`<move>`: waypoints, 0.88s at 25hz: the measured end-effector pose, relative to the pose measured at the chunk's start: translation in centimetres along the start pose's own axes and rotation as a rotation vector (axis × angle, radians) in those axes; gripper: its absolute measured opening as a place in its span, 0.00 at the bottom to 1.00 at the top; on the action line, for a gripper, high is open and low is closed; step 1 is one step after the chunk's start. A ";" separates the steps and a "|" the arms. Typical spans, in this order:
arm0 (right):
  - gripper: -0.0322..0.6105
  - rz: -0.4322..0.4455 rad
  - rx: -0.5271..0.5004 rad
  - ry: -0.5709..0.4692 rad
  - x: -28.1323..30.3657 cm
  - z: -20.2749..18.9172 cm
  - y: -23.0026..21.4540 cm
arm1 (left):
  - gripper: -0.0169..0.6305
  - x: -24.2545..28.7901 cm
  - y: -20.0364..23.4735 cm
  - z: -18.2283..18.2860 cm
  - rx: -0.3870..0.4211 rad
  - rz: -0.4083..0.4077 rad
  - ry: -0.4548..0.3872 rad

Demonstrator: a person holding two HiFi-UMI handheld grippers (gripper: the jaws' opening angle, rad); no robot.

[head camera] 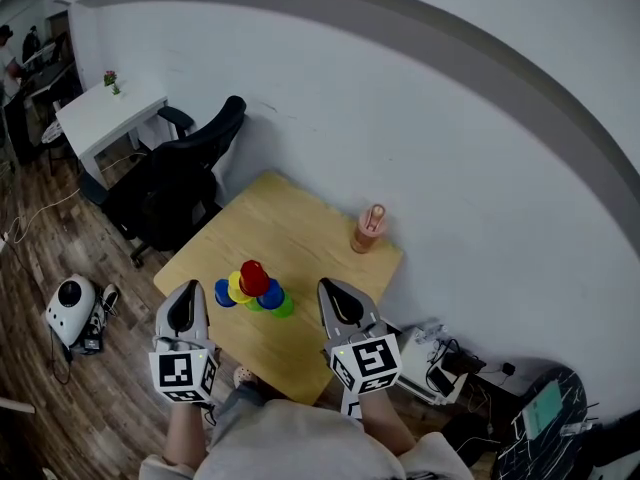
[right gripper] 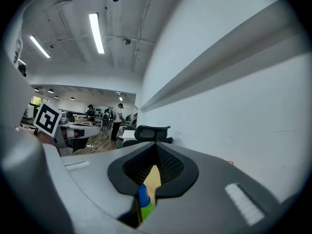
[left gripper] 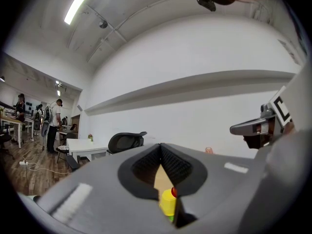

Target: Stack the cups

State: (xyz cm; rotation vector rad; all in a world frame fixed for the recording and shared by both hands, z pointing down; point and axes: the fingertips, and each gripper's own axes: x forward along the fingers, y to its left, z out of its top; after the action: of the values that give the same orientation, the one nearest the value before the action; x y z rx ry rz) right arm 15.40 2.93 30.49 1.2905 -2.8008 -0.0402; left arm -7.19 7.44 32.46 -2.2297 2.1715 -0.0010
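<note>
Two closed, empty grippers hover at the near edge of a wooden table (head camera: 300,218), facing a small pile of coloured cups.

Nearest, the left gripper (head camera: 184,298) and right gripper (head camera: 338,300) each have their jaws pressed together on nothing. They sit either side of the cups (head camera: 253,290) and apart from them. Just beyond, toward the table's front, the cups cluster: blue, yellow, blue and green low down, with a red cup (head camera: 253,275) on top. The stack looks built or nearly so. Any further move would need jaws opened first, then a gentle approach so nothing topples. Farther back are an orange bottle (head camera: 369,228) at the table's far corner, a black office chair (head camera: 190,163) and a white desk (head camera: 105,108).
</note>
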 end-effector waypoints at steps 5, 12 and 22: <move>0.05 -0.012 -0.009 -0.030 -1.5 0.7 0.0 | 0.12 -1.1 -0.7 0.6 0.003 0.003 -0.016; 0.05 -0.029 -0.016 -0.059 -3.2 1.2 0.2 | 0.12 -2.5 -1.2 1.0 0.007 0.014 -0.036; 0.05 -0.033 -0.027 -0.074 -4.4 1.5 0.3 | 0.12 -3.1 -1.7 1.1 -0.011 0.013 -0.049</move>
State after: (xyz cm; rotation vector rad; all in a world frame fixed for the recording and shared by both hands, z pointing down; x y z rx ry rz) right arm 17.93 6.40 28.83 1.3567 -2.8289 -0.1299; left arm -5.54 10.56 31.46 -2.1976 2.1660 0.0658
